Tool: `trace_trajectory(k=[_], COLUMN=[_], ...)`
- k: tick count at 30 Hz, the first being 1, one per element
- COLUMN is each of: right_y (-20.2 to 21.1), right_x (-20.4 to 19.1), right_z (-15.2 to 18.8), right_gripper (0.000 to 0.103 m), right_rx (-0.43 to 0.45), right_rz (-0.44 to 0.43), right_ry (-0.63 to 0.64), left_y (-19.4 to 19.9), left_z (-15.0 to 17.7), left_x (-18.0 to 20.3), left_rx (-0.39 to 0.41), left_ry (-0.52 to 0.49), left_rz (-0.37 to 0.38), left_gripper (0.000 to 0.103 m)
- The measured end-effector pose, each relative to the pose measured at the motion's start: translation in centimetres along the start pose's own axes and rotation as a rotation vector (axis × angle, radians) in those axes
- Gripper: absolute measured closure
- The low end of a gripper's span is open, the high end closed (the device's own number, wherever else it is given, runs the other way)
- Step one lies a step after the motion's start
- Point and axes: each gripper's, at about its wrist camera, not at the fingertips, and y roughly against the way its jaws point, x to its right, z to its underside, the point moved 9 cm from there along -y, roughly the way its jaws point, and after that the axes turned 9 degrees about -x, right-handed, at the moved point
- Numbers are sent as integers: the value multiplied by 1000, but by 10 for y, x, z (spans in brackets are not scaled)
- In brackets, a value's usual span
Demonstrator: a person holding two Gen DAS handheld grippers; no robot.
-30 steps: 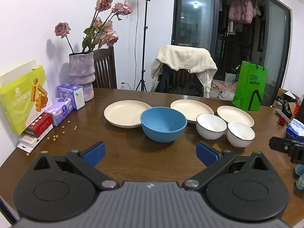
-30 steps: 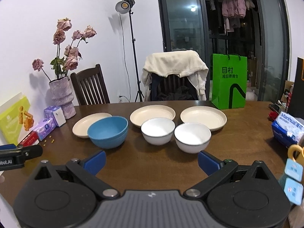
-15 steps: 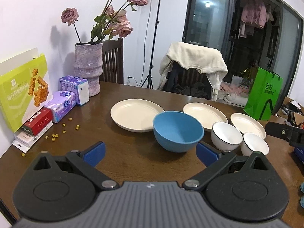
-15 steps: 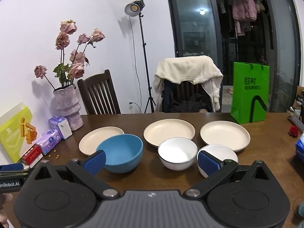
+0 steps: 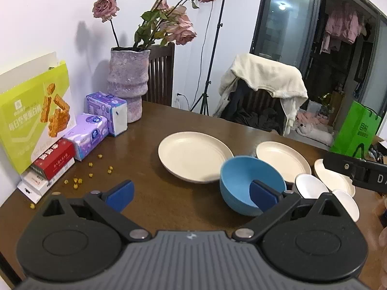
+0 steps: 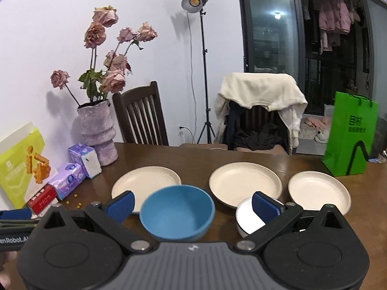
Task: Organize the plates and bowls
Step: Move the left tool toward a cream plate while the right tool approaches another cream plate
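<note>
Both claws are spread wide and carrying nothing. The left gripper (image 5: 191, 197) hangs above the near edge of the wooden table (image 5: 150, 207), its right blue pad in line with the near rim of the blue bowl (image 5: 251, 186). The right gripper (image 6: 193, 205) frames that same blue bowl (image 6: 177, 211) between its pads, though whether it is level with the rim or above it, I can't tell.

Here's the layout: three cream plates in a row across the far side, the left plate (image 6: 146, 183), the middle plate (image 6: 245, 184) and the right plate (image 6: 319, 193), all apart from one another. The blue bowl sits near, just in front of the left plate and looking close to its rim. To its right, a white bowl (image 6: 249, 217) is partly behind the right claw's pad; the left camera shows a second white bowl (image 5: 346, 204) just beyond the first (image 5: 310, 188).

Handling, as I judge it: the blue bowl looks matte and light, likely plastic, stiff enough to pinch by the wall at the rim. The white ones look glossy, probably ceramic, so heavier, slick and chippable. The plates lie flat, so only a shallow rim edge is there to grab.
</note>
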Motion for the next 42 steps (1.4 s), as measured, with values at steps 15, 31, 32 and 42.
trace_trajectory(k=[15, 31, 32, 42], right_y=[-70, -134, -138, -197], right_x=[-42, -49, -48, -62], right_z=[-42, -87, -89, -92], right_gripper=[0, 0, 0, 0], right_rx=[-46, -77, -80, -157], right_rz=[38, 3, -1, -12], right_ry=[64, 26, 16, 21], left_y=[-43, -107, -110, -163], left_z=[-51, -87, -90, -112], left_x=[-31, -68, -71, -83], left_rx=[-5, -58, -56, -101], left_ry=[99, 153, 157, 134], left_rz=[-33, -93, -98, -117], left_gripper=[0, 0, 0, 0])
